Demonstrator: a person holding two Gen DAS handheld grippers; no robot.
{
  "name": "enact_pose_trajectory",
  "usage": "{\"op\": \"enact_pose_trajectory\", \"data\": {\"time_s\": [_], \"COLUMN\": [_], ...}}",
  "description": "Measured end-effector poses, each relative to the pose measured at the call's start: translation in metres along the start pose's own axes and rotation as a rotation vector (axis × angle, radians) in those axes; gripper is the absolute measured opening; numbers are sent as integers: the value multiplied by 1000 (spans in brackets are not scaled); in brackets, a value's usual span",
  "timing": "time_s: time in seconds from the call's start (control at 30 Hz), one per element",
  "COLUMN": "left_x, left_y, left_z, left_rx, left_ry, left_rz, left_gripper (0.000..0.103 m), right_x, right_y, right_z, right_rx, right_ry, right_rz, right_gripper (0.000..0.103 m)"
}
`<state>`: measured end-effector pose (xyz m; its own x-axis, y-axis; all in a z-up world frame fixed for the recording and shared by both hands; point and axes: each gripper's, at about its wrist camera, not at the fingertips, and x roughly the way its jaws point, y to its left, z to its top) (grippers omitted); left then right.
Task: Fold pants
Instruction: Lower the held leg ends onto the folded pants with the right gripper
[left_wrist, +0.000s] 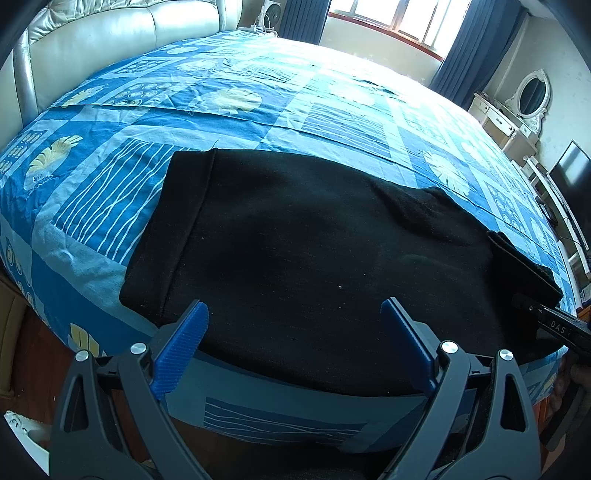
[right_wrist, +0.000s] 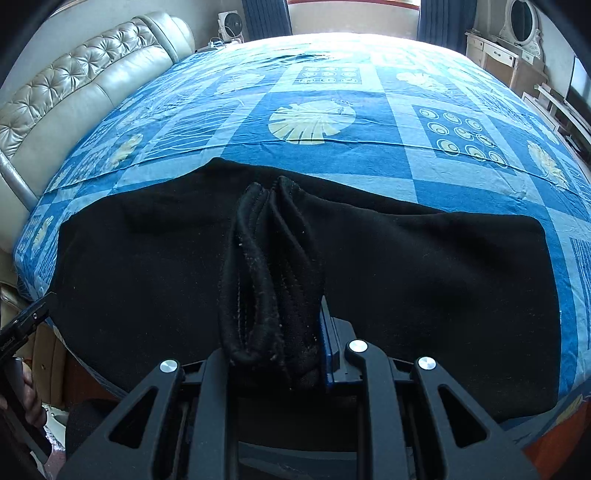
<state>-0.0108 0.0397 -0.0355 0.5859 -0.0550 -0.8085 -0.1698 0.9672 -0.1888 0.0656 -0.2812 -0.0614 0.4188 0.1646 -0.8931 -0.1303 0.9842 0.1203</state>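
Note:
Black pants (left_wrist: 314, 240) lie folded on the blue patterned bedsheet (left_wrist: 221, 110) near its front edge. Just above that near edge my left gripper (left_wrist: 295, 328) stands open, its blue pads (left_wrist: 192, 332) wide apart and nothing between them. My right gripper (right_wrist: 273, 343) is shut on a thick bunched end of the pants (right_wrist: 266, 266); one blue pad (right_wrist: 327, 350) shows and the other is hidden by cloth. In the left wrist view the right gripper (left_wrist: 554, 326) comes in at the right edge, with a raised flap of the pants (left_wrist: 524, 266) over it. The rest of the pants (right_wrist: 424, 277) lies flat.
A padded cream headboard (right_wrist: 74, 92) runs along the left of the bed. A white dresser with an oval mirror (left_wrist: 532, 96) and a dark screen (left_wrist: 570, 173) stand at the right. Curtained windows (left_wrist: 406, 18) are beyond the bed. Wooden floor (left_wrist: 29, 350) lies below its front edge.

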Motion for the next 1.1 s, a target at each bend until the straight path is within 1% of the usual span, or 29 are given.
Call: {"op": "enact_pose_trajectory", "data": {"time_s": [0.3, 0.47, 0.8, 0.93, 1.1], "left_x": [1, 2, 1, 2, 2], "left_y": [-2, -3, -6, -7, -9], "left_z": [-1, -2, -4, -5, -6], "left_rx": [3, 3, 12, 14, 19], "left_ry": [5, 7, 8, 11, 11], "left_rz": [-3, -4, -5, -6, -7], "left_gripper": [94, 94, 94, 94, 94], "right_x": [7, 8, 5, 2, -5], "right_y": [15, 18, 27, 31, 39], "right_z": [-4, -6, -11, -14, -18], "right_rx": [-43, -45, -45, -36, -32], "right_ry": [7, 8, 5, 3, -6], "right_rz": [-47, -51, -23, 13, 66], "right_gripper": [23, 25, 34, 38, 38]}}
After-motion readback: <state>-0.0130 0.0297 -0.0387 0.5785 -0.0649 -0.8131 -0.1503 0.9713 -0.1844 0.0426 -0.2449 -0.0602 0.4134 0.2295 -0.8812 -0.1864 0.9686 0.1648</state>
